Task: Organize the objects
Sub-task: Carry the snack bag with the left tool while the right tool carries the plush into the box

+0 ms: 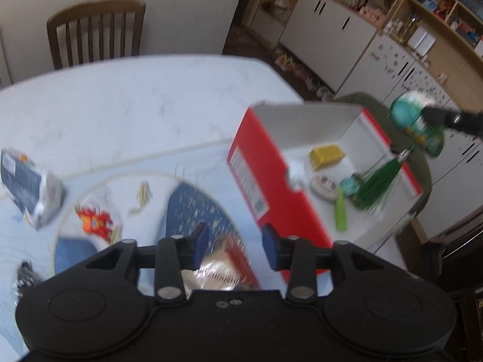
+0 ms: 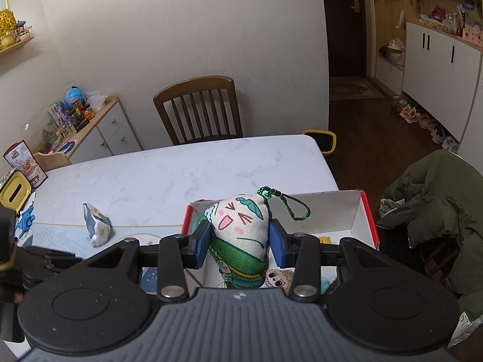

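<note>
Fingers [image 2: 203, 242] of our right gripper [image 2: 238, 242] pinch the soft, light plush charm [image 2: 238, 229] mid-body, while our left gripper [image 1: 235, 246] gapes empty.

text: none legible | red box [image 1: 265, 181] side label: printed, too blurred to read | plush pouch [image 2: 238, 232]: drawn cartoon face only, no lettering
</note>
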Action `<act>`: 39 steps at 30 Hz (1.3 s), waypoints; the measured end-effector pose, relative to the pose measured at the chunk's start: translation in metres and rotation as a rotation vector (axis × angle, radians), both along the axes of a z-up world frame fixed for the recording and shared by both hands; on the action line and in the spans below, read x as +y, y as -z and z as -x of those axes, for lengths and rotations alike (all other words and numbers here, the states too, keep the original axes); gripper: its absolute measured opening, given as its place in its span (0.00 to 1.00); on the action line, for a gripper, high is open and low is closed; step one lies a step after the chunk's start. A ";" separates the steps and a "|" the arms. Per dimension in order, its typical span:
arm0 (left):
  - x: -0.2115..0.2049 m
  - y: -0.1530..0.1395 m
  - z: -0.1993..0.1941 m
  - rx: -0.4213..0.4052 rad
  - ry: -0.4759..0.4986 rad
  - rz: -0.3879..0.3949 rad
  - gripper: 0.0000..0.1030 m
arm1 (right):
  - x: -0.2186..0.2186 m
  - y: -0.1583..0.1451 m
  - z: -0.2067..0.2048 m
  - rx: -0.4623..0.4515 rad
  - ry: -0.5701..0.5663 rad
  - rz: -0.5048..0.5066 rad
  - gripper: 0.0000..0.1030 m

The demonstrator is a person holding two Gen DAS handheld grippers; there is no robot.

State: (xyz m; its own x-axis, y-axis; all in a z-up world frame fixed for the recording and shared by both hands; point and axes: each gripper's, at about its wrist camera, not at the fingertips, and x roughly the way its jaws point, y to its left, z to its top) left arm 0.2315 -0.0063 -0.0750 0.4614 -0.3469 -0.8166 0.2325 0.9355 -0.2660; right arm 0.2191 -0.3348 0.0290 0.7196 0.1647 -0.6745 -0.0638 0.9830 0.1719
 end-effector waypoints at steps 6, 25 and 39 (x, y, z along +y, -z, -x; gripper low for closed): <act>0.003 0.035 0.005 0.104 -0.052 -0.001 0.65 | -0.007 0.006 -0.004 0.015 -0.011 -0.009 0.39; -0.026 0.078 -0.006 0.069 0.362 -0.238 0.90 | -0.012 0.016 0.000 0.063 0.014 -0.003 0.39; -0.035 0.082 -0.012 0.053 0.379 -0.228 0.49 | -0.017 0.022 0.001 0.079 0.049 0.000 0.39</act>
State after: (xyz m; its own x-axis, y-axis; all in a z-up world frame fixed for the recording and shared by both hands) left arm 0.2433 -0.0415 -0.1570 0.2924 -0.2914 -0.9108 0.5617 0.8231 -0.0830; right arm 0.2183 -0.3518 0.0075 0.6710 0.1309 -0.7298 -0.0022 0.9846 0.1746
